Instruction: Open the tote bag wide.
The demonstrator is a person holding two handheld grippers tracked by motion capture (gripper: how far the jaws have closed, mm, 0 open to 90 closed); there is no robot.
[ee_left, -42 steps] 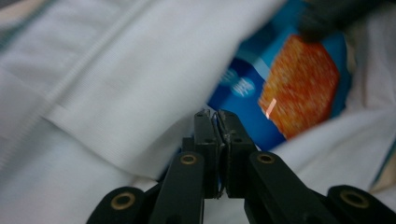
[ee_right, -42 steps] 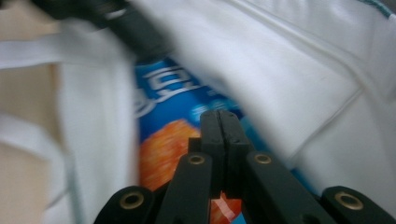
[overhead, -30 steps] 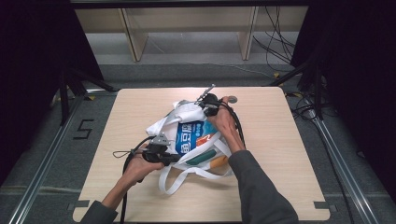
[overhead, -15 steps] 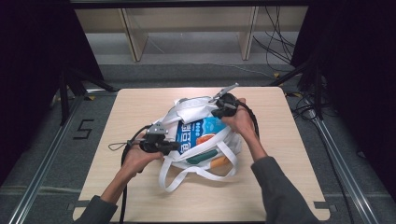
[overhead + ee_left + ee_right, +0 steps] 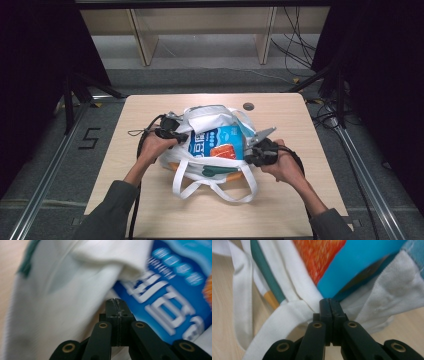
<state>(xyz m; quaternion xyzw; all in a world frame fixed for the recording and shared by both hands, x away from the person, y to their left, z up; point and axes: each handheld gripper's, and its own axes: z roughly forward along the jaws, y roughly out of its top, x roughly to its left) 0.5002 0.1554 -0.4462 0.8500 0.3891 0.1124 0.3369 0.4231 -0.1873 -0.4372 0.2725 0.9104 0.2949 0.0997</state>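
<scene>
A white tote bag lies in the middle of the wooden table, with a blue and orange snack pack showing in its mouth. My left gripper is at the bag's left rim, its jaws shut, having just closed a little further, with white cloth at the tips beside the blue pack. My right gripper is at the right rim. Its jaws are shut where the bag's cloth gathers under the pack.
The bag's two white handles loop toward the table's front edge. A small round disc lies near the far edge. Wooden shelf legs and floor cables stand beyond the table.
My right gripper swung from the bag's far side round to its right side. The left gripper went from the near left up to the left rim. The bag turned with them.
</scene>
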